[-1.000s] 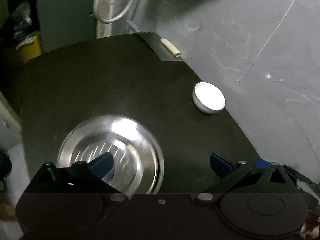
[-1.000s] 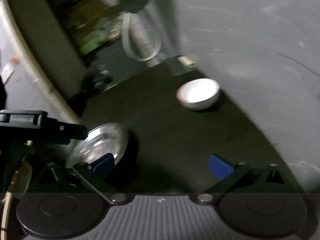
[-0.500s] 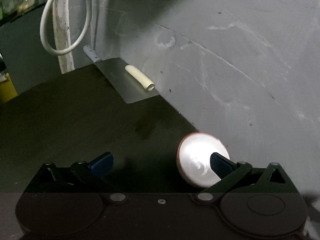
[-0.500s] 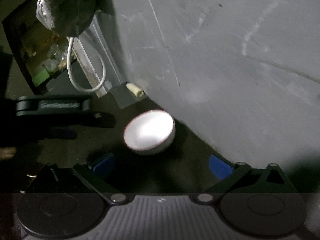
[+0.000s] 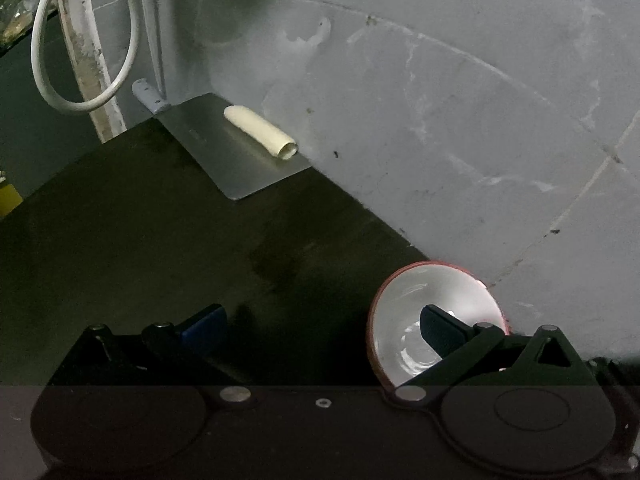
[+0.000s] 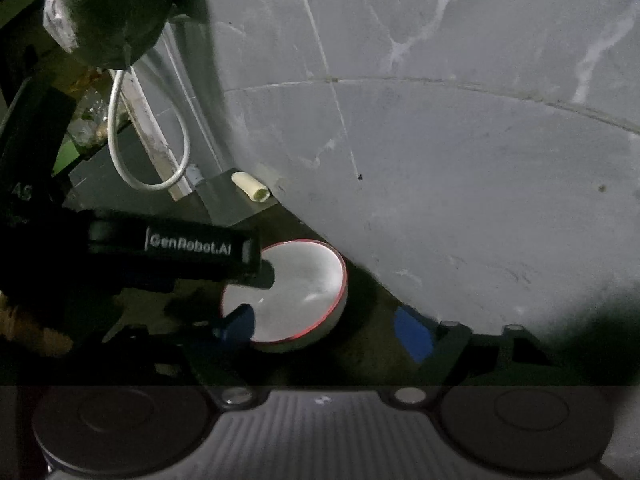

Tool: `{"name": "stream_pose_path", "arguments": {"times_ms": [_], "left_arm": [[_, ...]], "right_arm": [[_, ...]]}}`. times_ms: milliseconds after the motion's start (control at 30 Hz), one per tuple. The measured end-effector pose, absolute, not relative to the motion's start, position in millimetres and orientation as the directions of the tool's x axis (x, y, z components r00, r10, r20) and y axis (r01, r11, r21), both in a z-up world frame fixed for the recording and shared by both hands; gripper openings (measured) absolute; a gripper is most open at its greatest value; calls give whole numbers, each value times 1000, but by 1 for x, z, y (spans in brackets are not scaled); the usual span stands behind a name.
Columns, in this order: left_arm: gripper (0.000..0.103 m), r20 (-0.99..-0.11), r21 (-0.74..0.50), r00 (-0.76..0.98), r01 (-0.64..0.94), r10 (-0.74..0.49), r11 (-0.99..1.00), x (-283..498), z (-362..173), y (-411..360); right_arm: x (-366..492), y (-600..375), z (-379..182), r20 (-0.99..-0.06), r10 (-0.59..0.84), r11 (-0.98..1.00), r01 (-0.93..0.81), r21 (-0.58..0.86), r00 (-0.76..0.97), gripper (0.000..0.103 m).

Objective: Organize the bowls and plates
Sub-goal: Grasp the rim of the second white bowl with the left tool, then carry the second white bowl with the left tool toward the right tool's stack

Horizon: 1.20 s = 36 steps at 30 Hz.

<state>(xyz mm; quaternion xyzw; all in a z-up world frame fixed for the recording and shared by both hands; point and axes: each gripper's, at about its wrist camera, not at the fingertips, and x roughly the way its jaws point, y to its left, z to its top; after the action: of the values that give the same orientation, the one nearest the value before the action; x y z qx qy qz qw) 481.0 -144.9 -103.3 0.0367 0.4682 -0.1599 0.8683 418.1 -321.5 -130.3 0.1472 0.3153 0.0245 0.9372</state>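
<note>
A white bowl with a red rim [image 5: 416, 312] stands on the dark counter [image 5: 160, 248] close to the grey wall. It also shows in the right wrist view [image 6: 304, 280]. My left gripper [image 5: 320, 326] is open, its right finger inside the bowl and its left finger over the counter. My right gripper [image 6: 328, 330] is open and empty, with the bowl between and just beyond its fingers. In the right wrist view the left gripper's finger [image 6: 256, 264] reaches over the bowl's left rim. The steel plate is out of view.
A metal sheet [image 5: 232, 152] with a cream tube [image 5: 260, 130] on it lies at the back of the counter against the wall [image 5: 440, 120]. A white cable loop [image 5: 80, 60] hangs at the back left.
My left gripper has swung from the steel plate to the white bowl and put one finger inside it. My right gripper has closed in on the same bowl.
</note>
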Motion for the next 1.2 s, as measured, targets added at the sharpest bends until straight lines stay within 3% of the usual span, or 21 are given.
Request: {"name": "stream_pose_path", "arguments": {"times_ms": [267, 333, 467, 600, 633, 667, 800, 1200], "left_arm": [[100, -844, -87, 489, 284, -223, 955, 481, -108, -147], [88, -853, -98, 471, 276, -223, 956, 481, -110, -147], [74, -856, -137, 453, 263, -247, 955, 479, -112, -143], [42, -846, -181, 449, 267, -289, 946, 476, -109, -142], [38, -846, -188, 445, 269, -295, 945, 475, -108, -143], [37, -844, -195, 442, 273, -303, 942, 474, -108, -143], [16, -840, -247, 418, 276, -347, 929, 466, -110, -145], [11, -804, -274, 485, 210, -343, 939, 395, -91, -136]], "right_arm": [[430, -324, -135, -589, 131, 958, 53, 283, 797, 61], [432, -324, -136, -595, 138, 957, 47, 285, 792, 56], [433, -326, -139, -604, 169, 953, 28, 303, 779, 47], [434, -329, -139, -605, 189, 948, 17, 318, 774, 36], [435, -329, -139, -604, 192, 948, 12, 317, 773, 33], [435, -330, -138, -605, 195, 948, 9, 317, 772, 31], [435, -330, -137, -612, 214, 947, -7, 322, 762, 28], [392, -343, -129, -620, 295, 935, -85, 344, 727, 21]]}}
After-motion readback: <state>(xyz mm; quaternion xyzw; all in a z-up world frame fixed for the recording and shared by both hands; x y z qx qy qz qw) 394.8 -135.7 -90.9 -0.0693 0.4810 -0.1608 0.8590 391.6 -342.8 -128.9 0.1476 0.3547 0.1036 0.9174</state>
